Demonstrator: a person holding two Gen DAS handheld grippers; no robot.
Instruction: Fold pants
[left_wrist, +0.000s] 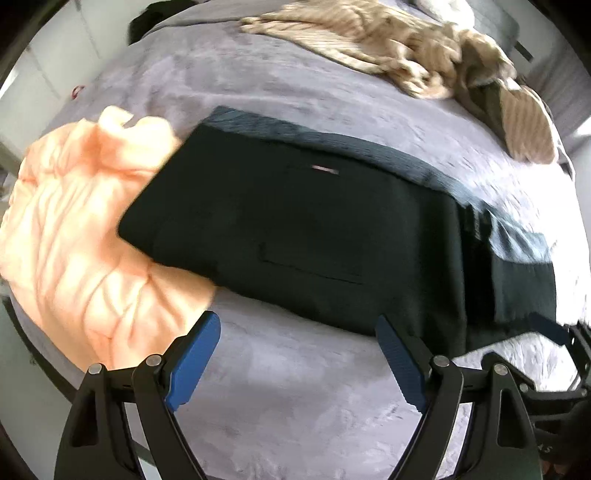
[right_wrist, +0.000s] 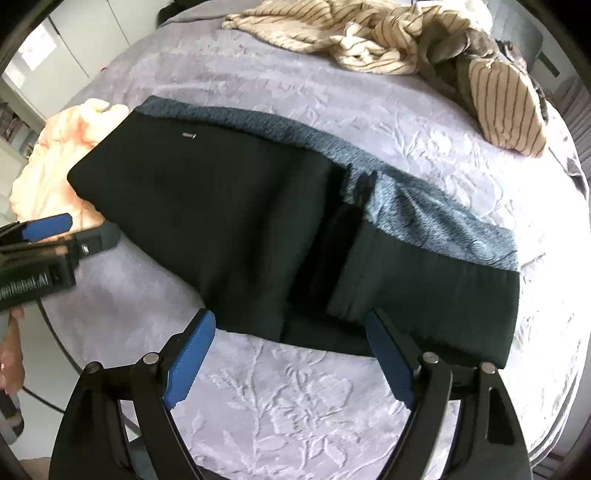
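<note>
Grey embossed bed cover (right_wrist: 295, 406) carries the dark pants (right_wrist: 229, 221), lying flat across the bed with one end overlapping a peach garment (left_wrist: 74, 240), a fuzzy blue lining (right_wrist: 424, 218) showing along the far edge, a striped beige heap (right_wrist: 369, 40) well apart at the back. Cloth looks soft, thick and fairly heavy with that fleece inside, likely limp and not slippery, so best pinched through all layers at a corner or along the near folded edge. Left claw (left_wrist: 299, 362) and right claw (right_wrist: 291, 354) both stand wide, empty, hovering just short of that near edge.

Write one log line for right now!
pants: folded on bed | left tool: open, empty | right tool: open, empty
</note>
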